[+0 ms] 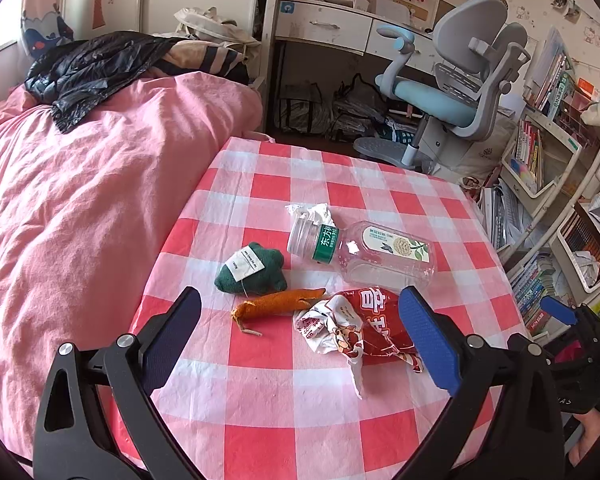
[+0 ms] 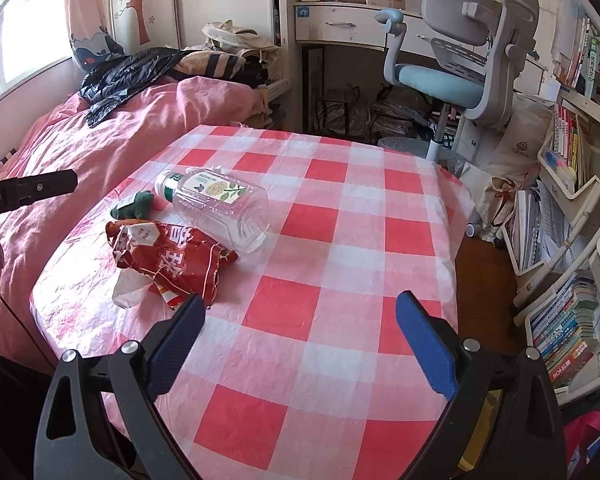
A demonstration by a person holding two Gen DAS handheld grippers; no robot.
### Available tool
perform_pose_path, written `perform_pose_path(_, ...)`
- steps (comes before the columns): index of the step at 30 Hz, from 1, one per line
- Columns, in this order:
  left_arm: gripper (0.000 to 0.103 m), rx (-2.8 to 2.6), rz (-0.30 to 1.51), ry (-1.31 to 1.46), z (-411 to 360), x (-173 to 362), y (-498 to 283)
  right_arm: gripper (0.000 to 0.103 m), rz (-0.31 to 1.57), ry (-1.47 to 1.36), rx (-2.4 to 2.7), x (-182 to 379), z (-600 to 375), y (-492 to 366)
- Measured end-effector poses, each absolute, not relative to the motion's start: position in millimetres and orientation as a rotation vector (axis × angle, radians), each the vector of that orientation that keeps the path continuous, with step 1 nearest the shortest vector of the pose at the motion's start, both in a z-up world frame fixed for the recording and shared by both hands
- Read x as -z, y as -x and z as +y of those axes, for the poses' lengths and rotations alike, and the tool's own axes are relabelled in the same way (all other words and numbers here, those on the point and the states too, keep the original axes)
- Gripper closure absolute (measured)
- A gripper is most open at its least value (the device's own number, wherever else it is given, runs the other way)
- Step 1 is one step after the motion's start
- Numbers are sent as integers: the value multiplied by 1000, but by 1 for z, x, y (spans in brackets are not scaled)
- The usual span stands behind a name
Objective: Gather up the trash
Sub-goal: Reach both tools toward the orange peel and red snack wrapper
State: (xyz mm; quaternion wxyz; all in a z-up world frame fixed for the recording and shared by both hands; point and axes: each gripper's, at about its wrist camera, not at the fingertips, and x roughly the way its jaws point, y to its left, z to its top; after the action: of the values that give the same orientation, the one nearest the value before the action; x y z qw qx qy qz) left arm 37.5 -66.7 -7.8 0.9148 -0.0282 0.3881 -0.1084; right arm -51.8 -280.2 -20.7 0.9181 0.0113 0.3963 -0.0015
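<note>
On the red-and-white checked table (image 1: 284, 420) lie a crumpled red snack wrapper (image 1: 352, 324), an empty clear plastic bottle (image 1: 364, 252) on its side, a scrap of white paper (image 1: 310, 212), an orange toy carrot (image 1: 278, 304) and a green felt toy (image 1: 252, 270). My left gripper (image 1: 300, 328) is open, hovering over the near side of the wrapper and carrot. In the right wrist view my right gripper (image 2: 300, 332) is open and empty over the table (image 2: 340, 280), right of the wrapper (image 2: 172, 260) and bottle (image 2: 220, 204).
A bed with a pink cover (image 1: 80, 208) and a black bag (image 1: 88, 68) lies left of the table. A grey and blue desk chair (image 1: 460, 92) and a desk stand behind. Bookshelves (image 2: 572, 200) crowd the right side.
</note>
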Motion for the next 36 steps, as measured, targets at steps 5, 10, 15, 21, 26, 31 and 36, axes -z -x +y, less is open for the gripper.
perform_pose_path(5,8,224,802,58,-67,10,-36,11,819,-18,2,21,-279,51)
perform_pose_path(10,8,224,803,59,-67,9,-37,11,821,-15,2,22,-279,51)
perform_pose_path(15,8,229,804,62,-66,9,-36,11,823,-13,2,23,-278,51)
perform_pose_path(21,8,233,818,65,-42,11,-43,11,808,-25,-51,23,-264,47)
perform_pose_path(26,8,157,871,164,0,19,-63,11,814,-4,-175,26,-225,33)
perform_pose_path(31,11,148,894,173,6,26,-67,11,829,58,-276,35,-183,10)
perform_pose_path(36,26,178,943,129,1,36,-80,11,826,161,-340,46,-147,-11)
